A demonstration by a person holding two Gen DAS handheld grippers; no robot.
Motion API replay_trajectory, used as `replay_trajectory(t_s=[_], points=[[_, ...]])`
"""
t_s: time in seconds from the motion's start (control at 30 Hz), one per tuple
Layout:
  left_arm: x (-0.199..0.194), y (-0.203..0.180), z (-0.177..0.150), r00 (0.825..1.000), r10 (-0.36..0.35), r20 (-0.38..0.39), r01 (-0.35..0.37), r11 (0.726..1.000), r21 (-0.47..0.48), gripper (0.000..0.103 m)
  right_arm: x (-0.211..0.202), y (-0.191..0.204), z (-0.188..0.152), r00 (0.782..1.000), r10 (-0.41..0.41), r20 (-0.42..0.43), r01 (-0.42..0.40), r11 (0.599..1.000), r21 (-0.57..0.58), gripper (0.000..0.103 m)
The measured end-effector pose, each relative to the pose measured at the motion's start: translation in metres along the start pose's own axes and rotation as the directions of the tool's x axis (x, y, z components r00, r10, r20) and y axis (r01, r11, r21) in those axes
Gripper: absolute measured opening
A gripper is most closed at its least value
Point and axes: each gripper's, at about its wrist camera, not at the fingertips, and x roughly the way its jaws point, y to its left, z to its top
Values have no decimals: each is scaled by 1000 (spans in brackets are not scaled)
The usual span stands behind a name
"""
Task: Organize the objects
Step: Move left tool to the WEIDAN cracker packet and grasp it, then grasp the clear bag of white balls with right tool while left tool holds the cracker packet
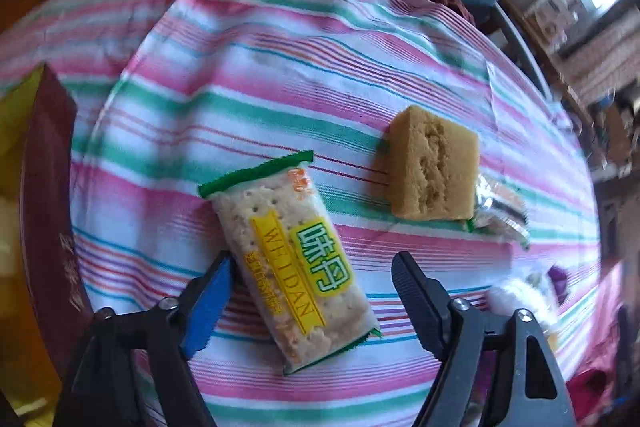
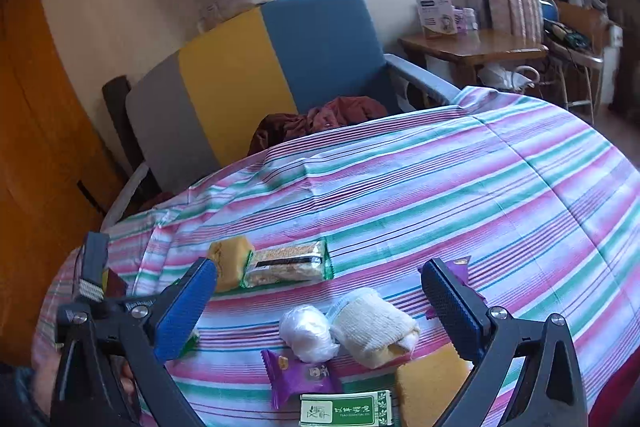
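In the left wrist view, my left gripper (image 1: 312, 279) is open, its fingers on either side of a green-edged cracker packet (image 1: 296, 259) lying on the striped cloth. A tan cake block (image 1: 434, 169) lies beyond it, with a foil packet (image 1: 500, 215) behind. In the right wrist view, my right gripper (image 2: 320, 283) is open above a white plastic-wrapped ball (image 2: 306, 333), a cream wrapped roll (image 2: 374, 325), a purple packet (image 2: 298, 377), a green box (image 2: 346, 409) and a yellow cake block (image 2: 430, 383).
A dark red box (image 1: 48, 211) stands at the left. A yellow cake (image 2: 232, 261) and a grain bar packet (image 2: 290, 263) lie farther back. An armchair (image 2: 256, 75) with a red cloth (image 2: 320, 121) stands behind the table, and a wooden side table (image 2: 472, 47) at the right.
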Motion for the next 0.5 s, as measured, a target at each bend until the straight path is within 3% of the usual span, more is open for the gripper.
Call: replay_trajectory(t_s=[0.07,0.17,0.33,0.5], points=[[-2,-2,-6,999,40,35,-42,998,51,55,-1,-11,3,1000,0,11,-1,998,58,103],[-7,-1,-17,998,21,62,-28,993,113,49,-2,-28,6,1000,-8,22,5,990,140,103],[-19,-14,-58,995,1,103,-28,964,265,49,1,-52,7,1000,-2,1,2,966,258,103],[-30,-27,-103,993,-51,111,5,925,380,50,7,-51,4,999,20,-33,-11,965,262,103]])
